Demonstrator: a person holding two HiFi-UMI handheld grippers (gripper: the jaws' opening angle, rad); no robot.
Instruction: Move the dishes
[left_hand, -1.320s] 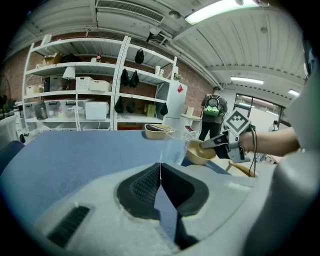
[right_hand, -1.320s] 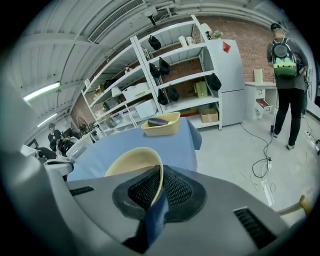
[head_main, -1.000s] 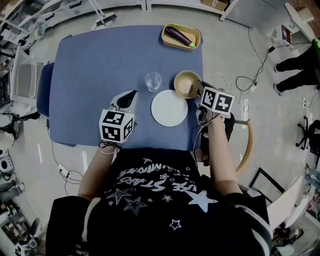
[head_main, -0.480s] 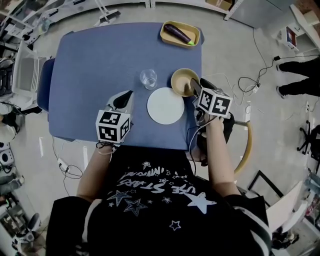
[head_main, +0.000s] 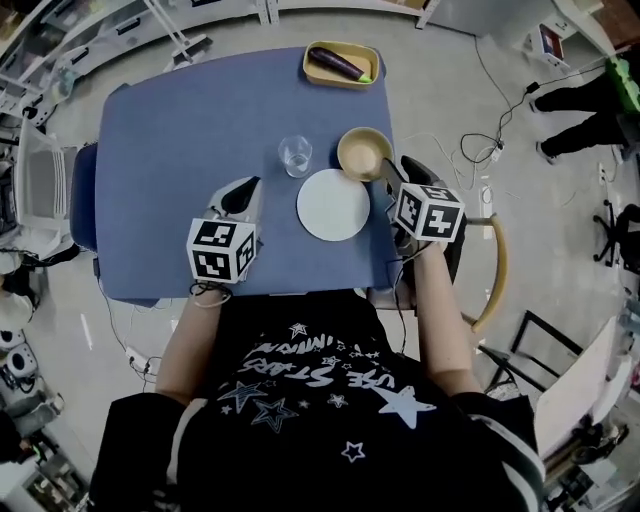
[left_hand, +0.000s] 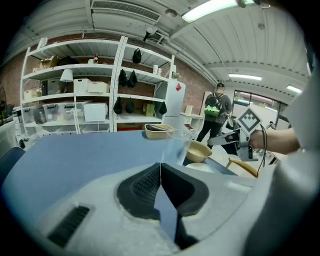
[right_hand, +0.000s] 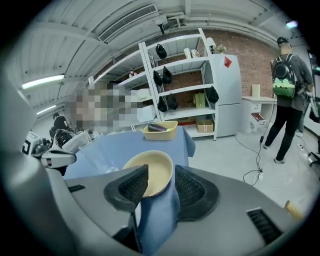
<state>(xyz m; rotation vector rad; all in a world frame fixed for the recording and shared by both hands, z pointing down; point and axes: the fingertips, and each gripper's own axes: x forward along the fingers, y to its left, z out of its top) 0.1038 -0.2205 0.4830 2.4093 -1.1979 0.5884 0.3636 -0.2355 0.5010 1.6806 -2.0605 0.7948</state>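
Table (head_main: 180, 130): just the one, blue-topped.
Plate (head_main: 334, 205): one, white.
Bowl (head_main: 364, 152): one, tan.
Glass (head_main: 295, 156): one, clear.
Tray (head_main: 372, 56): one, yellow, at the table's far edge.
Eggplant (head_main: 336, 62): one, lying in that tray.
Dishes in all: four on the table, counting plate, bowl, glass and tray.
Grippers: two, the left gripper (left_hand: 160, 166) and the right gripper (right_hand: 161, 172).
Marker cubes: two, the left cube (head_main: 220, 250) and the right cube (head_main: 428, 212).
Bystander (right_hand: 287, 85): one, green backpack on.
Fridge (right_hand: 225, 95): one, white.
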